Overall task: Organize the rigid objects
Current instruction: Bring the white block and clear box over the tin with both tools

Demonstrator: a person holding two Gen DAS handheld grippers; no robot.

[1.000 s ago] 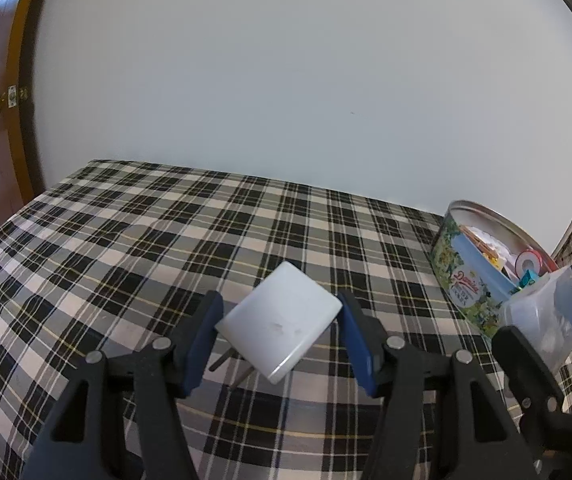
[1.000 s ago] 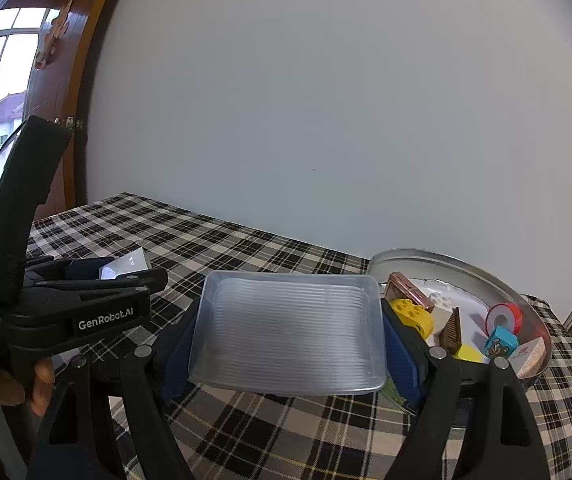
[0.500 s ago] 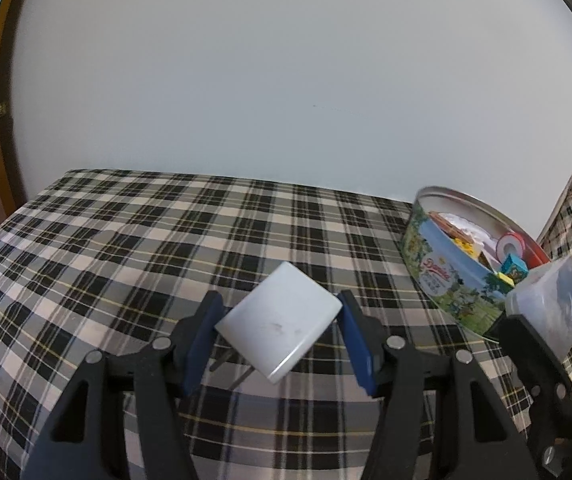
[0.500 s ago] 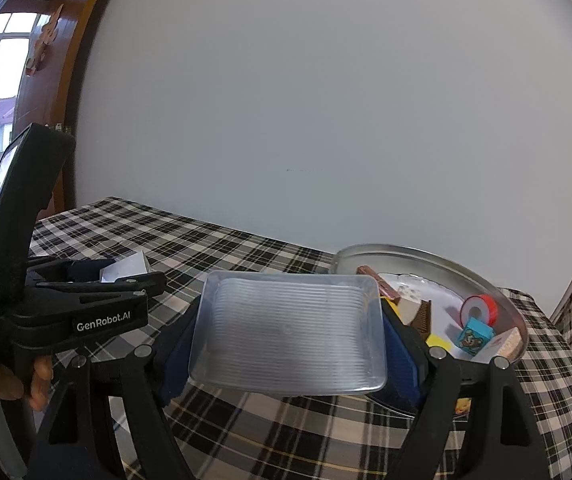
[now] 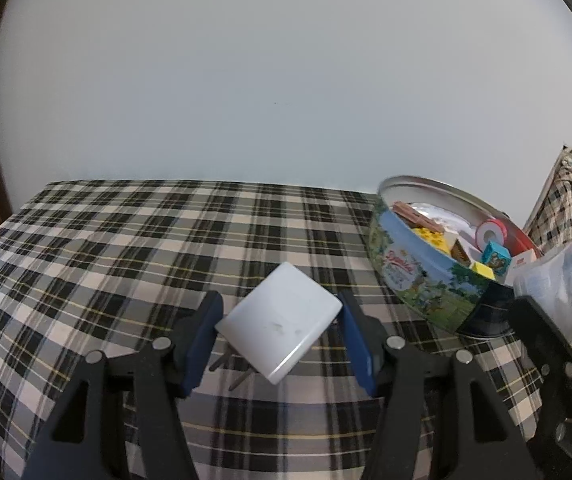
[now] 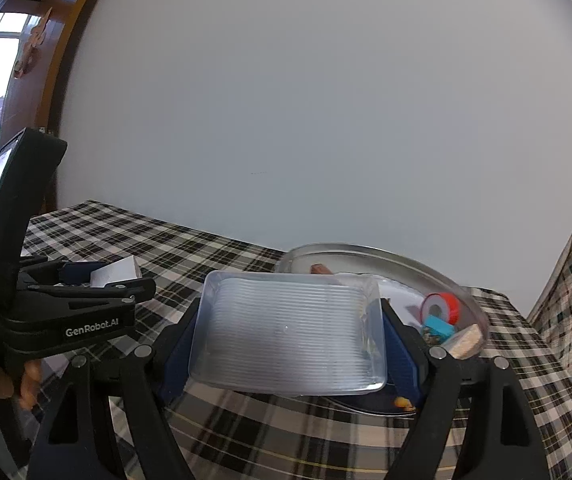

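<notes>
My left gripper (image 5: 280, 332) is shut on a white plug adapter (image 5: 280, 326), prongs pointing down, held above the plaid tablecloth (image 5: 126, 248). My right gripper (image 6: 288, 336) is shut on a clear ribbed plastic box (image 6: 288, 332), held just in front of the round biscuit tin (image 6: 382, 256). The tin (image 5: 418, 276) stands to the right of the left gripper and holds several small items, among them a red tape roll (image 5: 490, 234) and a blue cube (image 5: 496, 258). The plastic box also shows in the left wrist view (image 5: 554, 288).
A white wall stands behind the table. A wooden door frame (image 6: 62, 92) and window are at the left. A plaid cloth-covered object (image 6: 570, 296) stands at the far right. The left gripper's body (image 6: 66, 312) sits close to the left of the plastic box.
Both grippers have moved right toward the tin, which now looks larger and closer. The plastic box now covers more of the tin's contents. Both grips are unchanged.
</notes>
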